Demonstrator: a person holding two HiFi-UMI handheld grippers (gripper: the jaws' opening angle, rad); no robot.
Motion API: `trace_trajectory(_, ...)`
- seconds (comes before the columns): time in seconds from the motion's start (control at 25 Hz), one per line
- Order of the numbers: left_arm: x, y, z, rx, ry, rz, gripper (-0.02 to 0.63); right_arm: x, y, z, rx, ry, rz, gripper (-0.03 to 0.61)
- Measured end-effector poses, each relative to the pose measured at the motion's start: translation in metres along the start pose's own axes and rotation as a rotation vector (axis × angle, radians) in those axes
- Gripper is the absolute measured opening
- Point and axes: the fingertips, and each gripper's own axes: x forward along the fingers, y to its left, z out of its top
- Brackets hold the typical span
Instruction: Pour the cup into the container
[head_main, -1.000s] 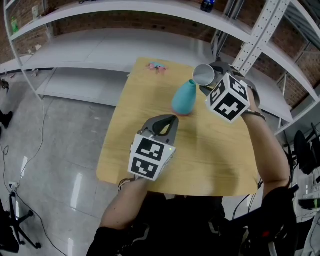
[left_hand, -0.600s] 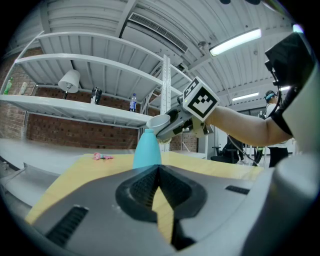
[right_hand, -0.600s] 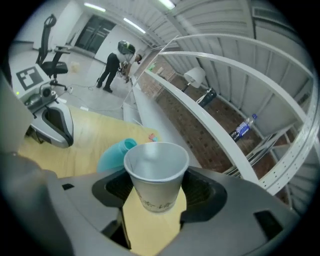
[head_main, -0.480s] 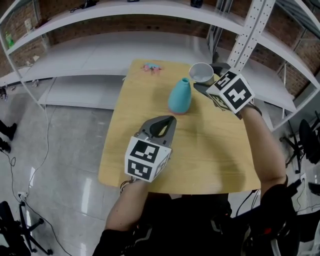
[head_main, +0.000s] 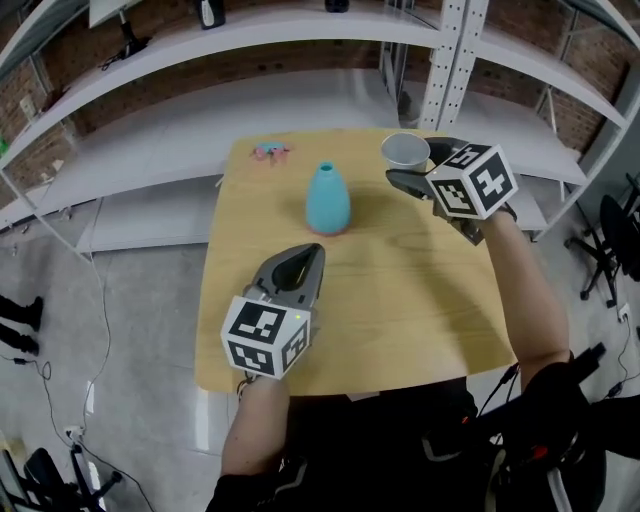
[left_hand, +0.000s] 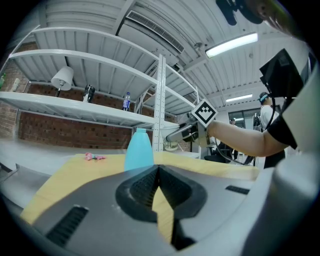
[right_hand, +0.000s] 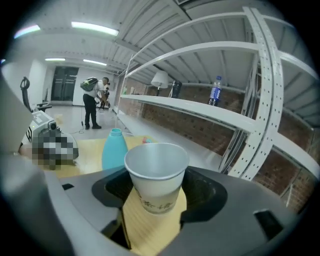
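A white paper cup (head_main: 404, 150) stands upright between the jaws of my right gripper (head_main: 410, 162), which is shut on it near the table's far right corner. In the right gripper view the cup (right_hand: 157, 170) fills the middle, and nothing shows in the visible part of its inside. The container, a light blue narrow-necked bottle (head_main: 327, 200), stands on the table to the left of the cup, apart from it. My left gripper (head_main: 308, 252) hovers nearer to me, jaws shut with nothing in them, pointing at the bottle (left_hand: 139, 150).
The small wooden table (head_main: 400, 290) has its edges close on all sides. A small pink item (head_main: 268, 151) lies at its far left corner. White metal shelving (head_main: 455, 50) rises just behind the table, and grey floor lies to the left.
The cup was tipped on its side close to the bottle's mouth; my right gripper has brought it back upright and drawn it away to the right. My left gripper keeps its place.
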Motion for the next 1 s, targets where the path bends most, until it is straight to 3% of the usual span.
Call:
trace_trajectory(0.52,0.004,0.001,0.002,-0.003,0.006,0.016,0.002,-0.035,-0.059,-0.066,0.264,-0.095,-0.088,0.301)
trace_trajectory(1.0,0.006,0.003,-0.001,-0.007,0.015,0.026,0.002,-0.02,-0.06,-0.112,0.333,-0.098,-0.075,0.301)
